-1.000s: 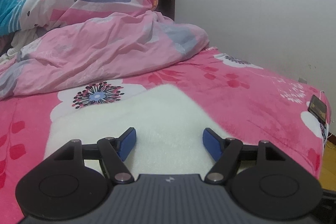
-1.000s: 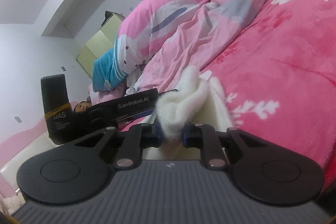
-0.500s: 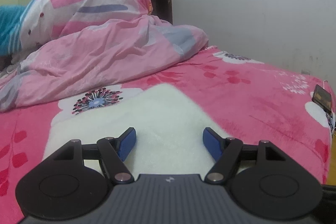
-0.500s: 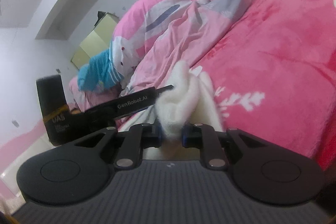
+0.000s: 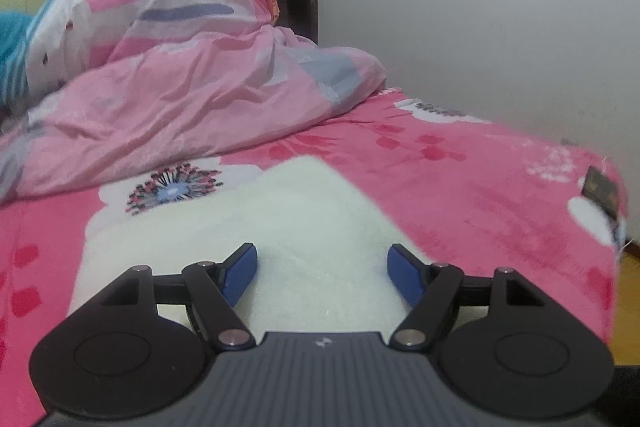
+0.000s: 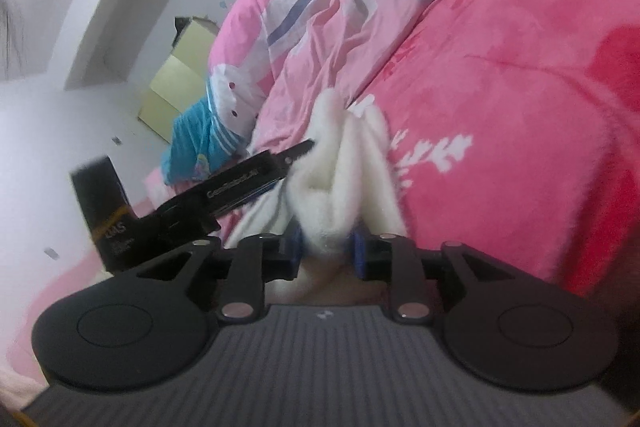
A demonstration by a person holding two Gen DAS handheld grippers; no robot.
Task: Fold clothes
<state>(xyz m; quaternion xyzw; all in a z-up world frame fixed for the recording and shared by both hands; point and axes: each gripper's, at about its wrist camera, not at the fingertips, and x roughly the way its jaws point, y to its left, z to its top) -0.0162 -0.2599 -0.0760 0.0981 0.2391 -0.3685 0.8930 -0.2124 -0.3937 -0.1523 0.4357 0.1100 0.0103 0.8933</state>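
White fleece garment (image 5: 316, 227) mid-fold on the bed (image 5: 480, 195), one edge lifted

Your right tool (image 6: 326, 247) is clamped on a bunched edge of the garment (image 6: 328, 187), raised off the pink blanket; your left tool (image 5: 322, 273) hovers spread wide over the flat part, gripping nothing; I judge a fold is under way, with laying down and squaring left; the cloth looks thick, fluffy, soft; a crumpled duvet (image 5: 192, 95) lies far left.

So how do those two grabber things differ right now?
The left gripper has its blue pads spread wide over the white garment, pinching nothing. The right gripper is shut on a bunched fold of the white garment and is tilted. Both share the same black build.
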